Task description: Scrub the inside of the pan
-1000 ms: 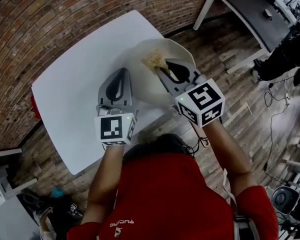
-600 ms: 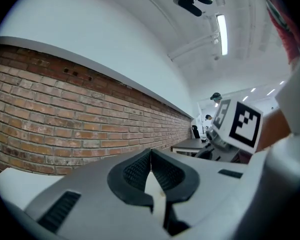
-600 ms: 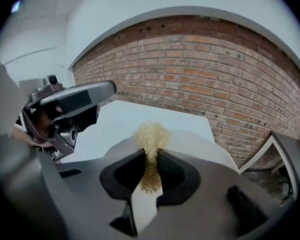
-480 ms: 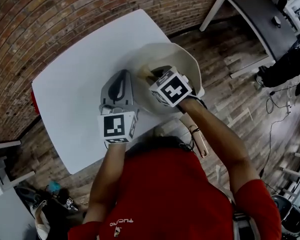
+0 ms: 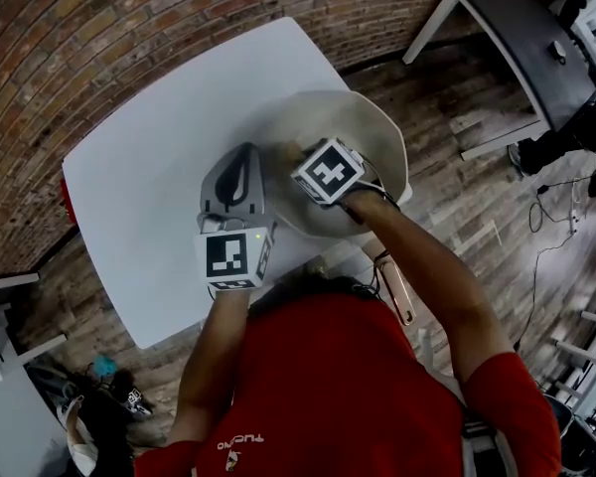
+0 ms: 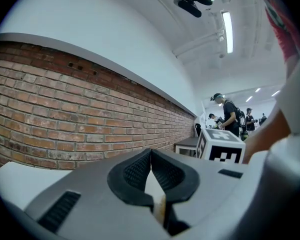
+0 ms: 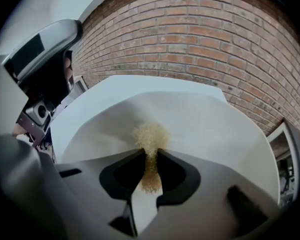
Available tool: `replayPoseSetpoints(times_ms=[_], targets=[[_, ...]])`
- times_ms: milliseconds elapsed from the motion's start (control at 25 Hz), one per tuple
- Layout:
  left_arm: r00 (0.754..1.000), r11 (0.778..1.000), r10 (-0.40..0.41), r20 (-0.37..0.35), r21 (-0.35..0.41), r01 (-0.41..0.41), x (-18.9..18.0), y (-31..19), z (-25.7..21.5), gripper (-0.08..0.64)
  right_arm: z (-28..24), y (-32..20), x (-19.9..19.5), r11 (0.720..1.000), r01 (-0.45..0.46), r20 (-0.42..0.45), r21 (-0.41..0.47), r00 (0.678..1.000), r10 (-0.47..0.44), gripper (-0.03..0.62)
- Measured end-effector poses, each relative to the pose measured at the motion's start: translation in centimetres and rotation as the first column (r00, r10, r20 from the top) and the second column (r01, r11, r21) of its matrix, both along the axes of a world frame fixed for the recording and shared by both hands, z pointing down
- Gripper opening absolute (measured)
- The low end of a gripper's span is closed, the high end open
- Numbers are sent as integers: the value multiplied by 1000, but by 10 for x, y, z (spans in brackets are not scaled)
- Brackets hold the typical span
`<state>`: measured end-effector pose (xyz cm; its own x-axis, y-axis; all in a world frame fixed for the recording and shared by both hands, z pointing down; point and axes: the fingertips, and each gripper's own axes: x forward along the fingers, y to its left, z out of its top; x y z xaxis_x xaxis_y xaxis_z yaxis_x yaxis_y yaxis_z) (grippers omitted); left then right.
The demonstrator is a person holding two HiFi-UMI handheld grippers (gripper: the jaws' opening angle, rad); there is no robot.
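A cream-white pan (image 5: 375, 135) sits at the white table's (image 5: 149, 167) right corner. My left gripper (image 5: 245, 152) rests at the pan's left side, jaws shut on a thin cream and tan part of the pan (image 6: 160, 210); whether that is rim or handle is unclear. My right gripper (image 7: 150, 151) reaches down into the pan (image 7: 205, 119), shut on a tan fibrous scrubber (image 7: 150, 134) whose tuft presses on the inner wall. In the head view its marker cube (image 5: 328, 172) hides the jaws and most of the scrubber.
The pan lies close to the table's right edge, above wooden flooring (image 5: 477, 197). A dark table (image 5: 507, 23) stands at the far right. A brick wall (image 7: 215, 39) runs behind the table. People (image 6: 230, 116) stand far off in the left gripper view.
My right gripper has swung left and down into the pan with the scrubber, so its cube now covers the pan's middle. The left gripper has stayed where it was.
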<state>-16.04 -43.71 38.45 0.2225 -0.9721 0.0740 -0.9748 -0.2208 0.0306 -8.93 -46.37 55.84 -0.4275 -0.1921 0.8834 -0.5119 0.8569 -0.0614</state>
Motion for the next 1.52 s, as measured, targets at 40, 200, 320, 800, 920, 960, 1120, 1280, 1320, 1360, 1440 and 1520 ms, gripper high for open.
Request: replayPoseSetpoints(times_ms=[40, 200, 320, 800, 920, 960, 1120, 1280, 1320, 1360, 1440, 1520], targets=[[1000, 1000, 1, 0, -3, -1, 0, -1, 1, 14, 3, -3, 2, 1000, -4, -7, -2, 1000, 4, 75], [1000, 1000, 5, 1, -17, -5, -3, -1, 5, 14, 15, -15, 19, 999, -45, -49, -11, 998, 44, 75], [1000, 1000, 3, 0, -19, -3, -8, -3, 6, 14, 21, -26, 35, 995, -101, -73, -17, 992, 100, 75], [1000, 1000, 18, -3, -16, -18, -9, 6, 5, 14, 10, -35, 64, 984, -176, -108, 5, 979, 175, 75], [1000, 1000, 7, -13, -11, -7, -16, 8, 4, 14, -3, -8, 35, 998, -70, -80, -4, 994, 70, 75], [1000, 1000, 3, -15, -10, -3, -18, 9, 4, 14, -5, 3, 26, 999, -33, -78, -13, 996, 32, 75], [1000, 1000, -7, -20, -4, 7, -21, 13, 3, 14, 7, 36, 10, 995, 43, -91, -90, 995, -52, 75], [1000, 1000, -12, -25, 0, 12, -24, 16, 4, 14, 19, 36, 24, 994, 34, -162, -108, 985, -52, 75], [1000, 1000, -12, -27, 0, 12, -24, 17, 4, 14, 20, 31, 31, 995, 21, -182, -101, 983, -39, 75], [1000, 1000, -12, -29, 1, 12, -25, 17, 4, 14, 20, 26, 37, 995, 4, -192, -100, 981, -24, 75], [999, 1000, -10, -32, 1, 10, -26, 16, 4, 14, 21, 17, 48, 994, -33, -208, -100, 978, 12, 75], [999, 1000, -8, -36, 0, 8, -26, 16, 5, 14, 21, 8, 60, 993, -70, -230, -92, 972, 47, 75]])
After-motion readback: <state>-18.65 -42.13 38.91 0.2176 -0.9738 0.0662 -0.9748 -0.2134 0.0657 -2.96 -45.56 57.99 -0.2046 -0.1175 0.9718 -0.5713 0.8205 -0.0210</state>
